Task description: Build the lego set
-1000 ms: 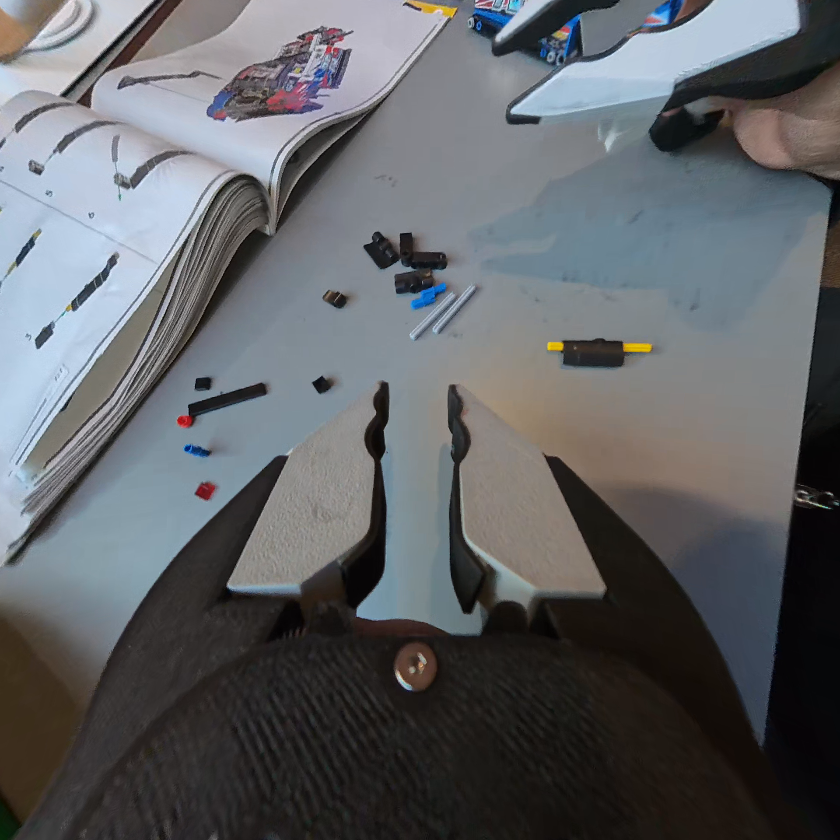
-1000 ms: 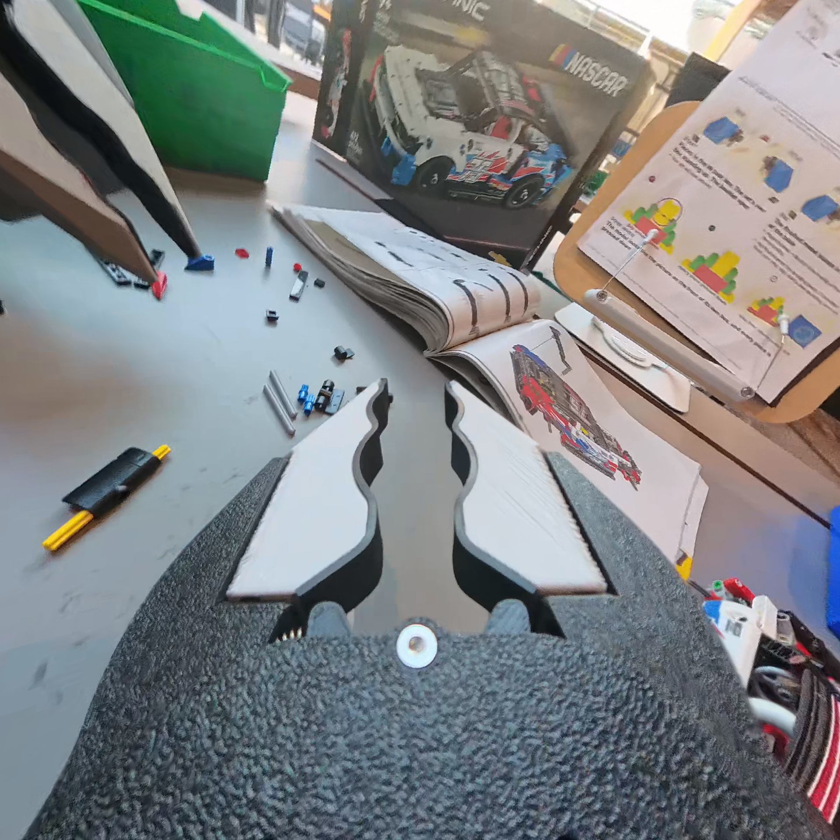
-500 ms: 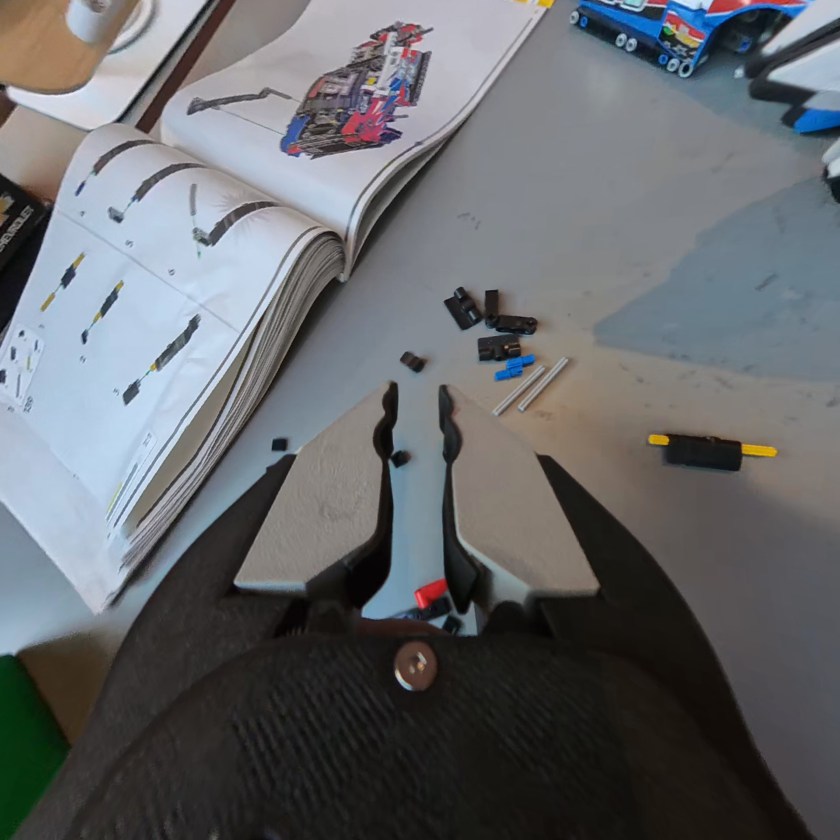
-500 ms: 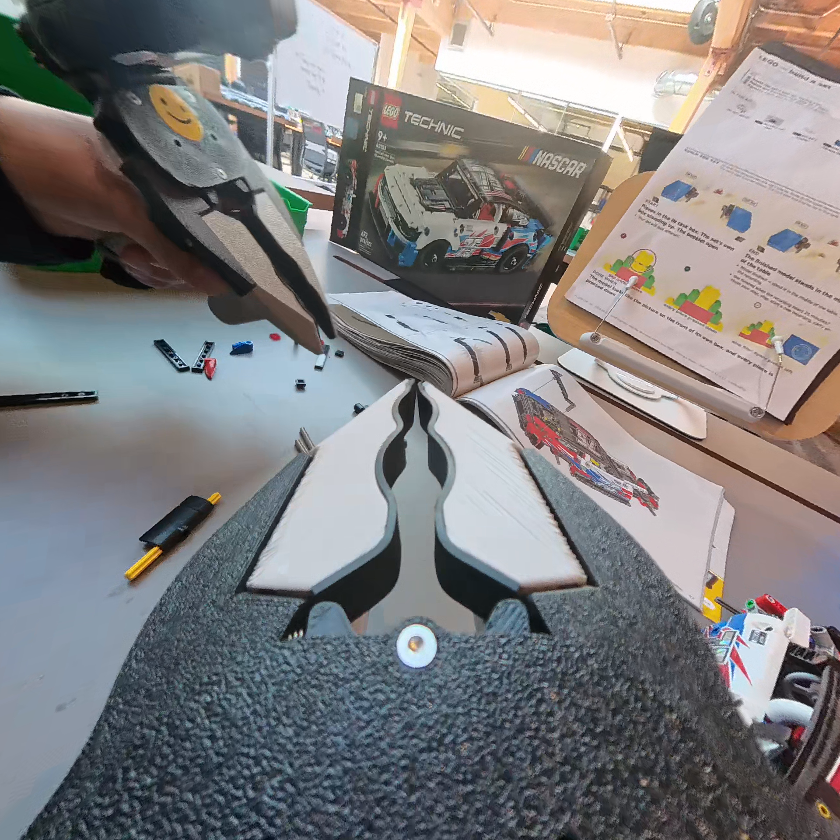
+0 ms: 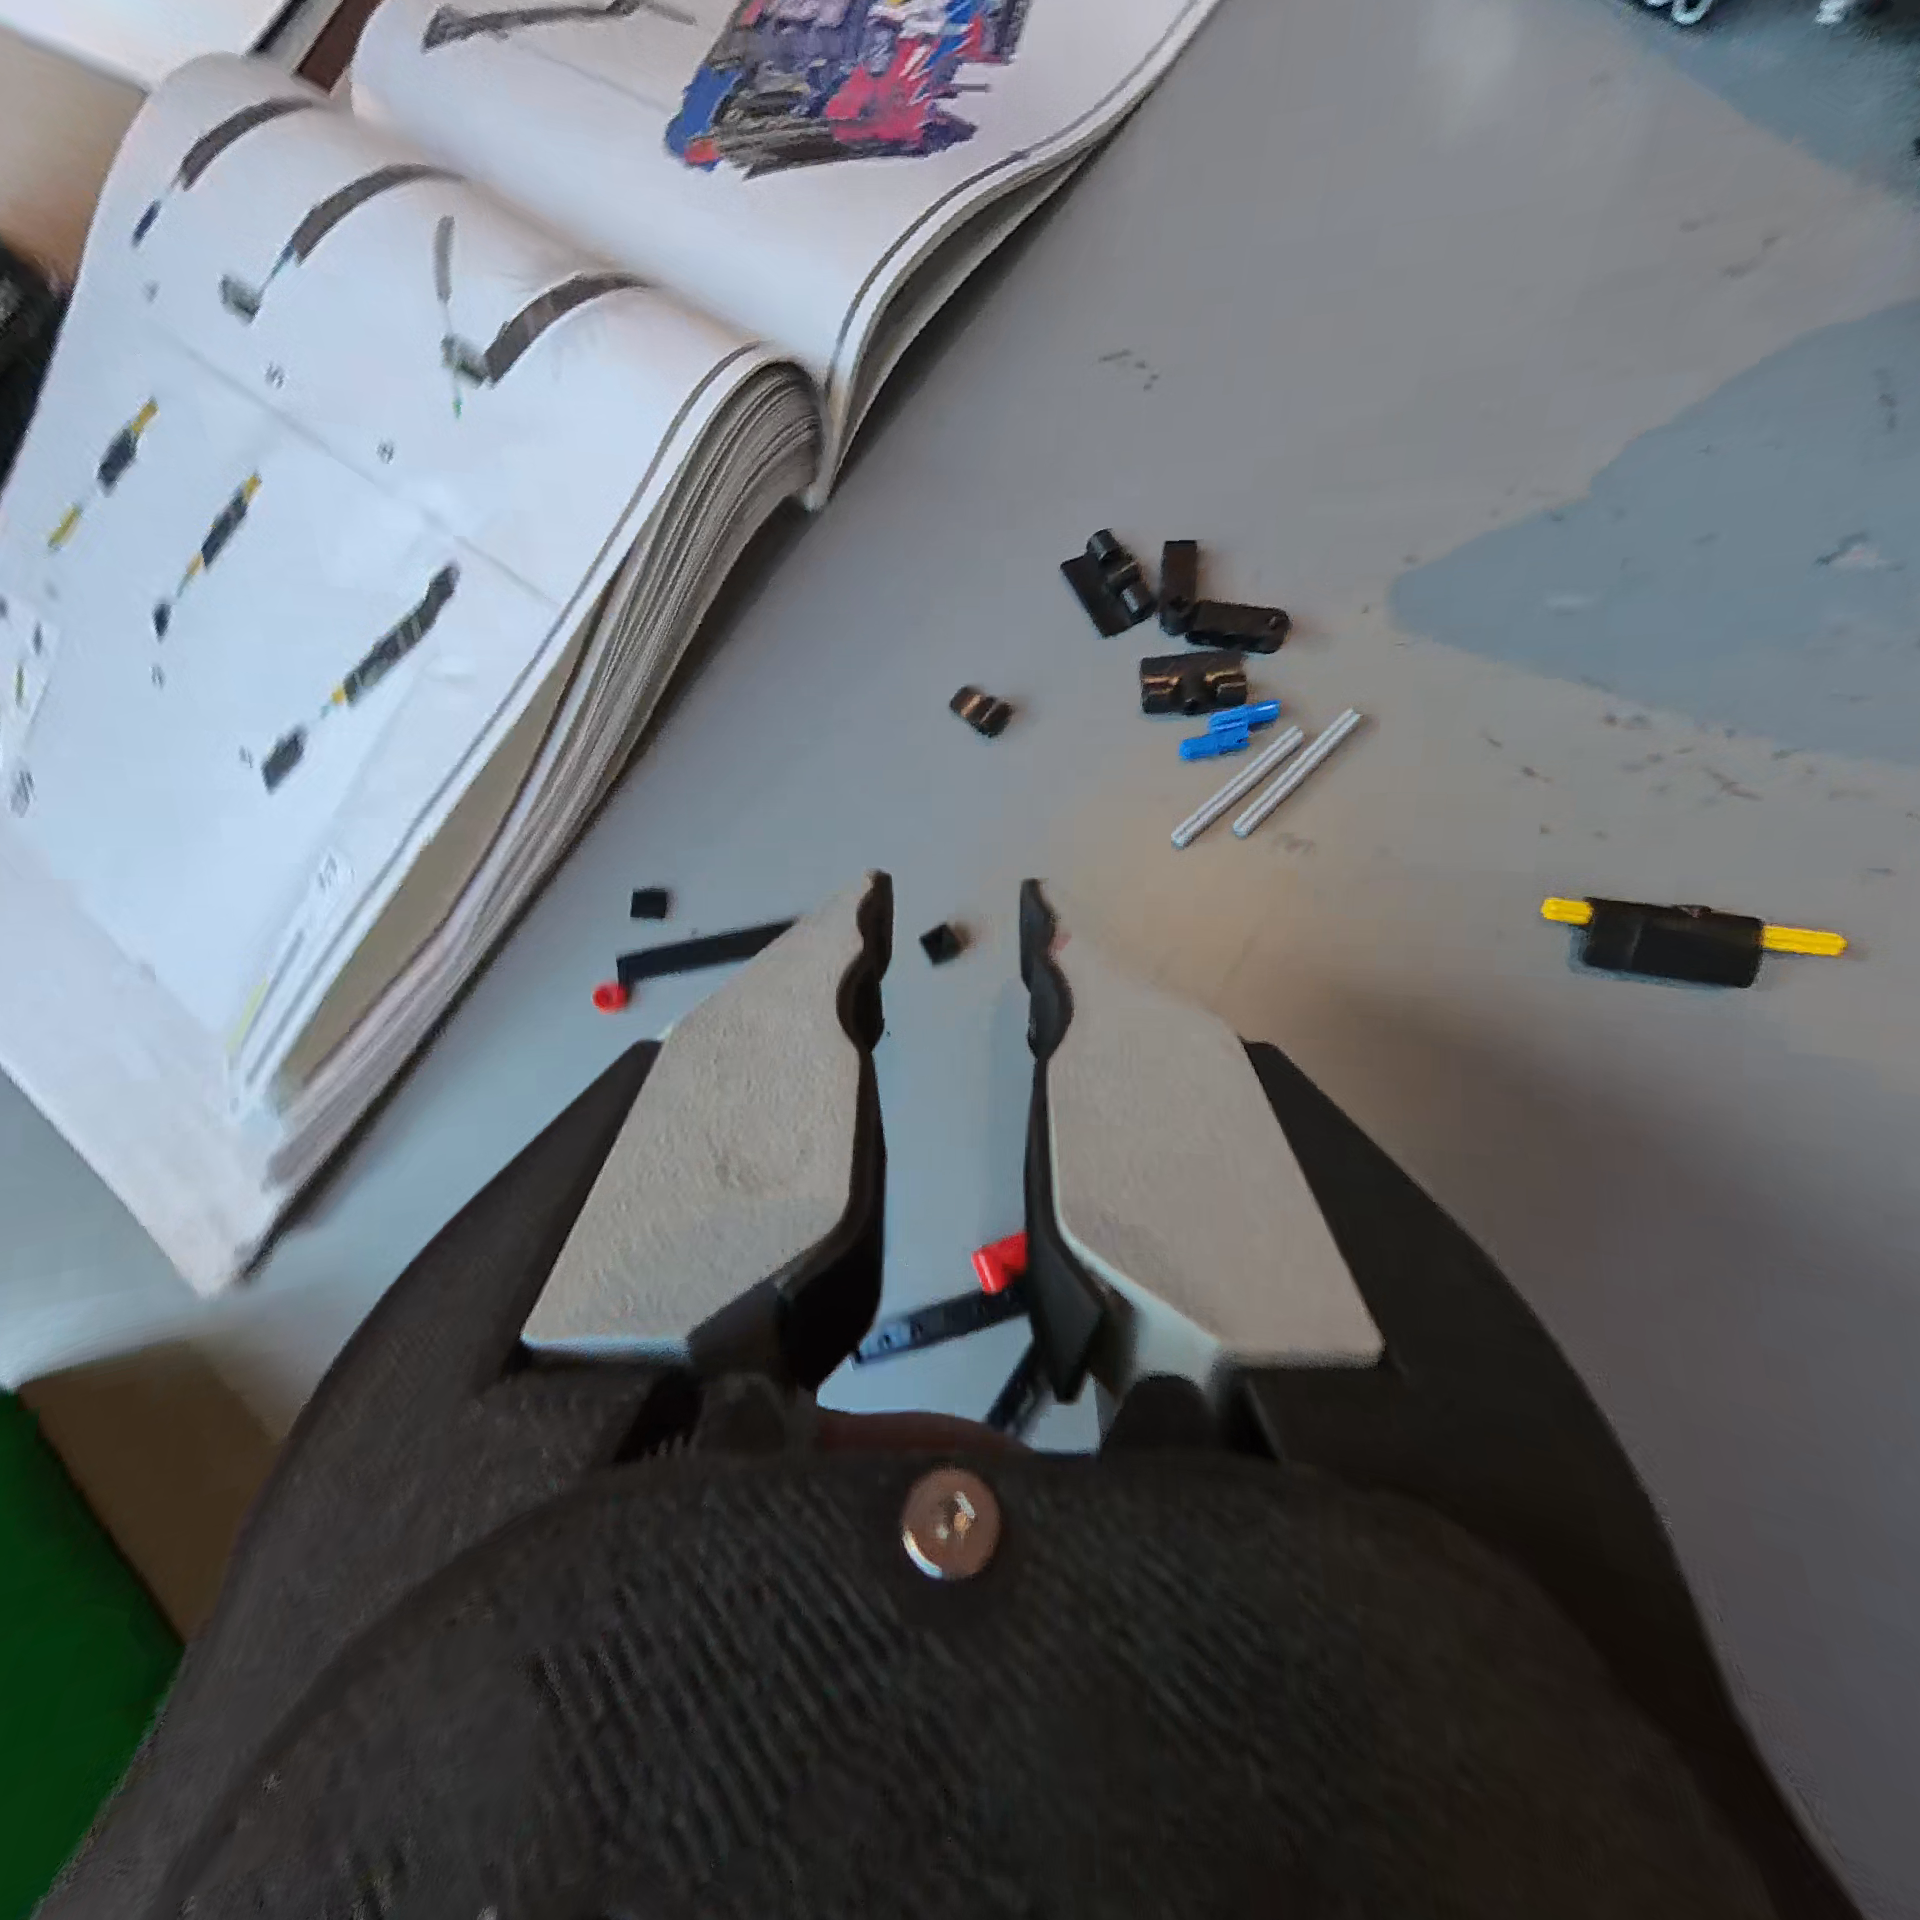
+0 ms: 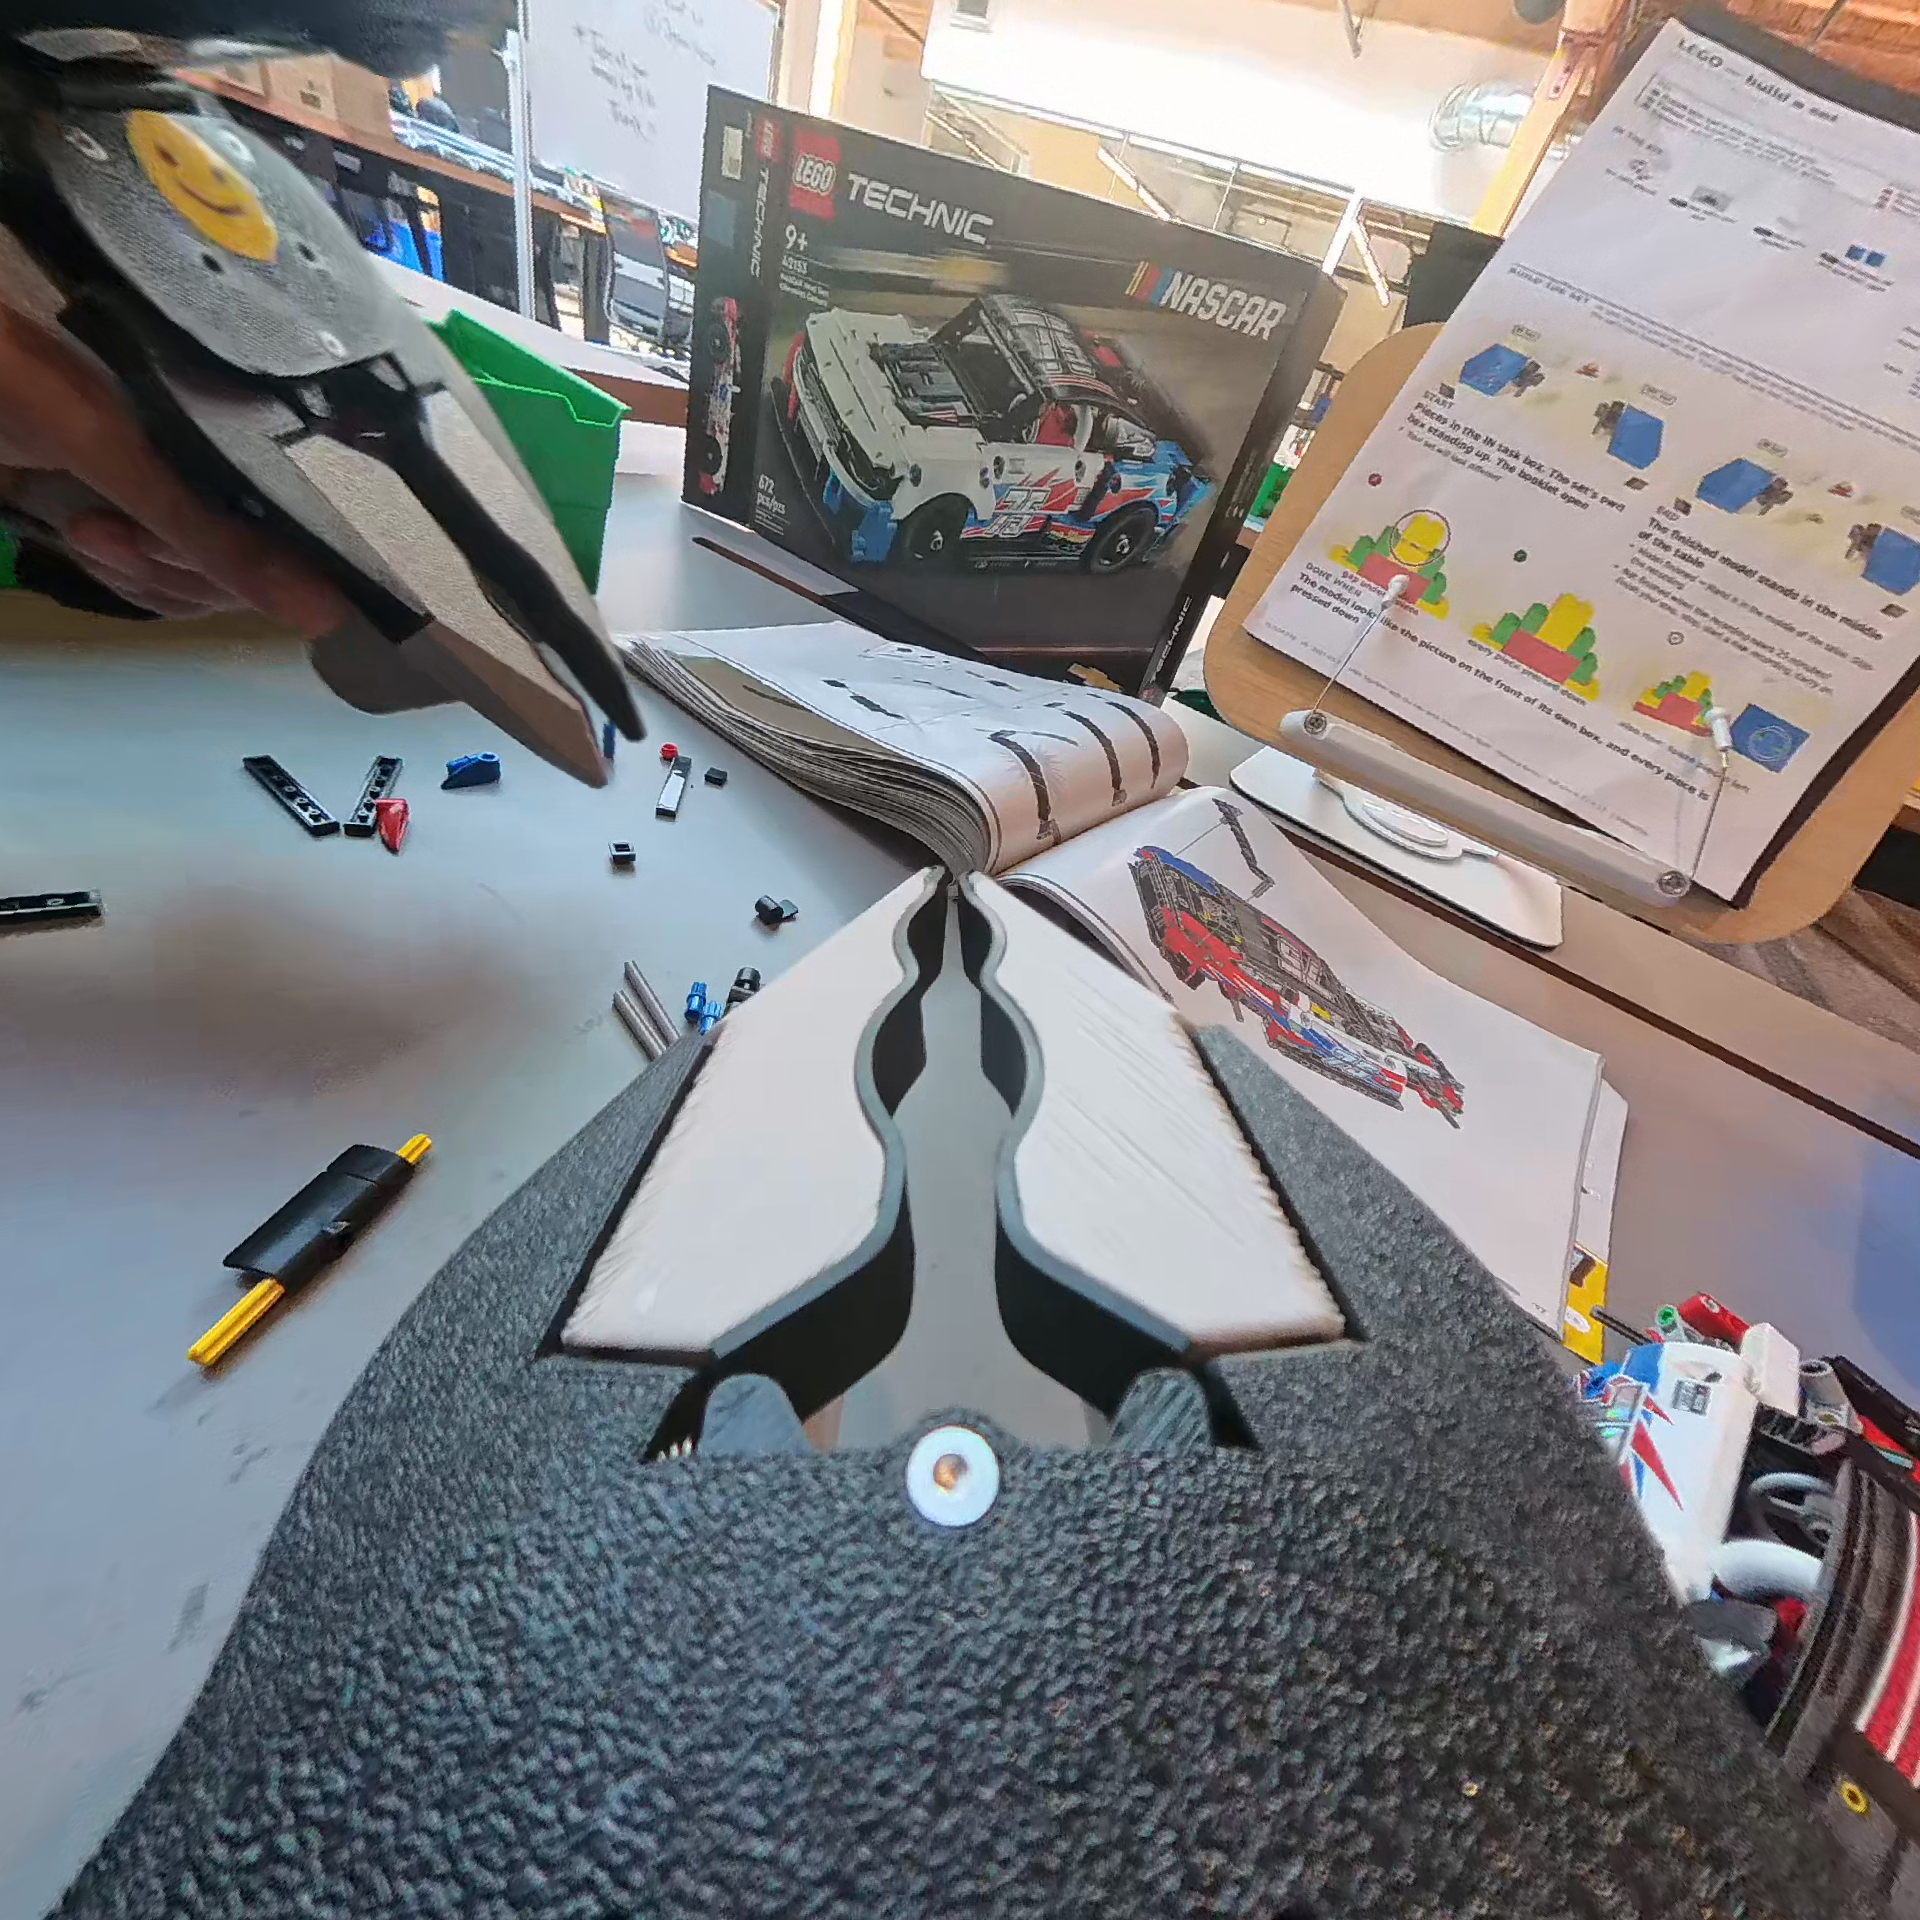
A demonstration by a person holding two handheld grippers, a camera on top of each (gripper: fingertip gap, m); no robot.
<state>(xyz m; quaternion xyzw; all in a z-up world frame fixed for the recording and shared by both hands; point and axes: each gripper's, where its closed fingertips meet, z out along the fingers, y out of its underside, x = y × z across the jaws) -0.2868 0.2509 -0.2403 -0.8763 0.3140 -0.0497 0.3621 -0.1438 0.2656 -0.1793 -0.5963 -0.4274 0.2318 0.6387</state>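
Between the left tips: a small black piece [image 5: 943,941] lies flat on the grey worktop [image 5: 1351,1195], just past the tips.
Left gripper [image 5: 954,896]: a bit open, a narrow gap, holding nothing.
Landmark: that small black piece.
Good way to do it: I think the small black piece is the one to pick. Go down slowly so one tip lands on each side, then squeeze softly. It is tiny and may pop away.
Just left of it: a thin black bar [image 5: 707,948] and a red dot piece [image 5: 609,996]. Try not to bump them.
Farther right of it: a black tube with yellow ends [image 5: 1683,941].
Farther behind it: two grey rods [image 5: 1268,777], a blue pin [image 5: 1228,729], more black bits [image 5: 1184,634].
Far left behind it: the open booklet [image 5: 395,499].
Right gripper [image 6: 954,883]: almost closed, holding nothing, up in the air near the booklet.
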